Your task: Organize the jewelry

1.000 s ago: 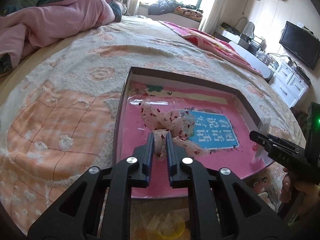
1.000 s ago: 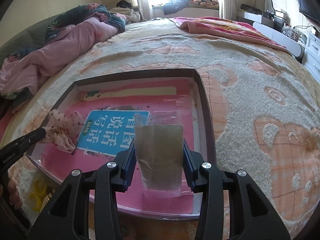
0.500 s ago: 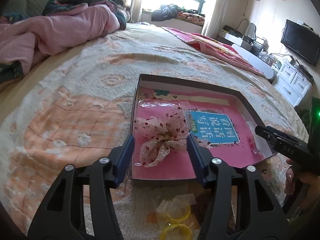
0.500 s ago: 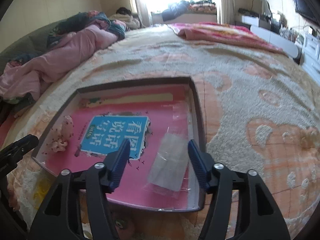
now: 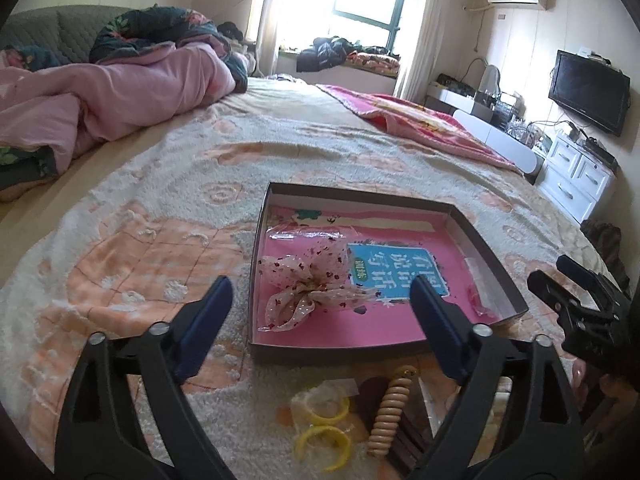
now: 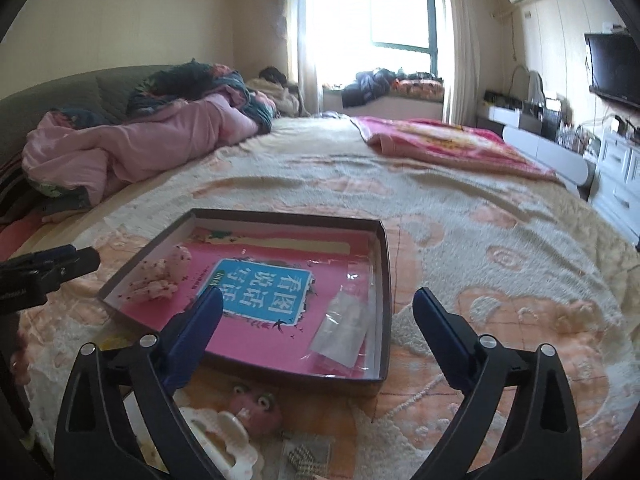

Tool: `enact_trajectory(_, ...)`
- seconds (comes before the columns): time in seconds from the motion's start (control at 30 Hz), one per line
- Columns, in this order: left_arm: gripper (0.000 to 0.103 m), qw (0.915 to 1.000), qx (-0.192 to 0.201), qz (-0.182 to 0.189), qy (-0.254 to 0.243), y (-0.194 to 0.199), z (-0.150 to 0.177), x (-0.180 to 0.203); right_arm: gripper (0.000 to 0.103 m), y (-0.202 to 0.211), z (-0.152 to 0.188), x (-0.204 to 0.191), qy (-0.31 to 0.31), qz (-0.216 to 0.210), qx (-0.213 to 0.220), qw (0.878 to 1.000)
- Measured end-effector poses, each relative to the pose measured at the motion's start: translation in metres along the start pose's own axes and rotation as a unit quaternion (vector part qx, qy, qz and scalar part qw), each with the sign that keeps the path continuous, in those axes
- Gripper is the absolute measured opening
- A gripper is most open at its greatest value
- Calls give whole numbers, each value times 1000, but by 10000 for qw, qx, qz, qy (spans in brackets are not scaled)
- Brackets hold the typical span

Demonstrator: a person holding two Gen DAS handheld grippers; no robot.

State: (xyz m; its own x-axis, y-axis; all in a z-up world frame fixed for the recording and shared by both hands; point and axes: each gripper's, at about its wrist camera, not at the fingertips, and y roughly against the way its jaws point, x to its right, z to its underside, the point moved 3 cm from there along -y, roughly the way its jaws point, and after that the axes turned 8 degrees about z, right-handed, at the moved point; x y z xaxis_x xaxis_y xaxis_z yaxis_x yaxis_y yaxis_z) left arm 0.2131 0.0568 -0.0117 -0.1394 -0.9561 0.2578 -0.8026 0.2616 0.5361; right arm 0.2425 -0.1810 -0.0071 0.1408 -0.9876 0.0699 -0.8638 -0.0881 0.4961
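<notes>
Closest to the left wrist camera, two yellow rings (image 5: pixel 322 420) and a coil of tan wooden beads (image 5: pixel 394 414) lay on the peach and cream bedspread (image 5: pixel 120 264), just in front of the box. Closest to the right wrist camera lay a white hair clip (image 6: pixel 224 436), a pink googly-eyed toy (image 6: pixel 252 404) and a small packet of metal beads (image 6: pixel 306 458).

The left gripper (image 5: pixel 320 300) was opening, its blue-padded jaws spread wide and holding nothing. The right gripper (image 6: pixel 320 312) was opening too, equally wide and empty.

Just beyond them sat a shallow dark-walled box (image 5: pixel 496 260) with a pink floor bearing a blue label. Inside, at the box's left end, rested a sheer bow hair tie (image 5: pixel 312 284) speckled red. At the right end, against the wall, lay a clear plastic pouch (image 6: pixel 342 326), flat.

Farther off were a rumpled pink quilt (image 5: pixel 120 96), a red blanket (image 6: pixel 440 144), a bright window (image 6: pixel 380 12) and a wall-mounted television (image 5: pixel 588 92).
</notes>
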Motion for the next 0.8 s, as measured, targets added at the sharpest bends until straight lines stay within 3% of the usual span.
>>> enact_trajectory(0.1, 91, 9999, 113, -12, -59, 7, 2, 4, 94, 12, 2, -3, 67, -39, 133, 9999)
enact_trajectory(0.8, 91, 9992, 315, -19, -253, 50, 24, 20, 94, 66, 25, -18, 335, -383, 256, 9984)
